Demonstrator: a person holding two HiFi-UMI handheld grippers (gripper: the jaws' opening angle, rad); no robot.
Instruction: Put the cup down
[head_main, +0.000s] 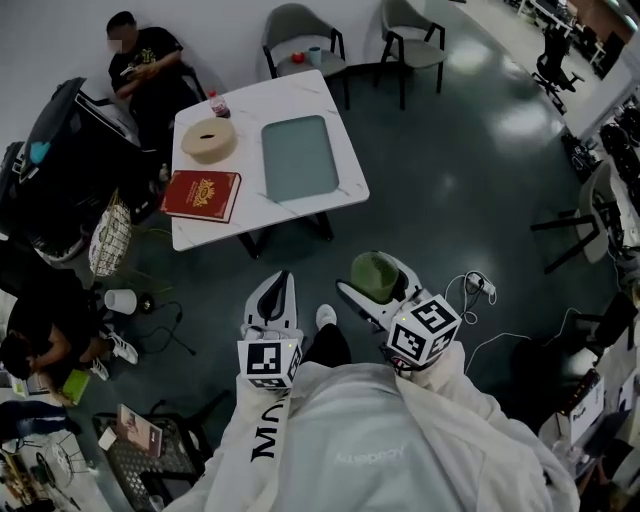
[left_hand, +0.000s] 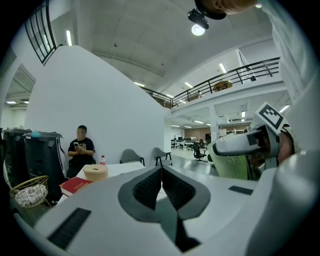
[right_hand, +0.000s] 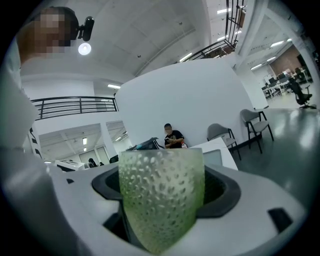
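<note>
The right gripper pinches a green, dimpled translucent plastic cup between its jaws. The left gripper is pressed together, empty, well short of the far white square table.

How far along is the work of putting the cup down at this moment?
Done: the green dimpled plastic cup is off any surface, clamped in the right gripper. In hand: it hangs over the dark floor, short of the white marble-top table. Left: reach a surface, likely that table, and release. The left gripper is shut and empty.
</note>
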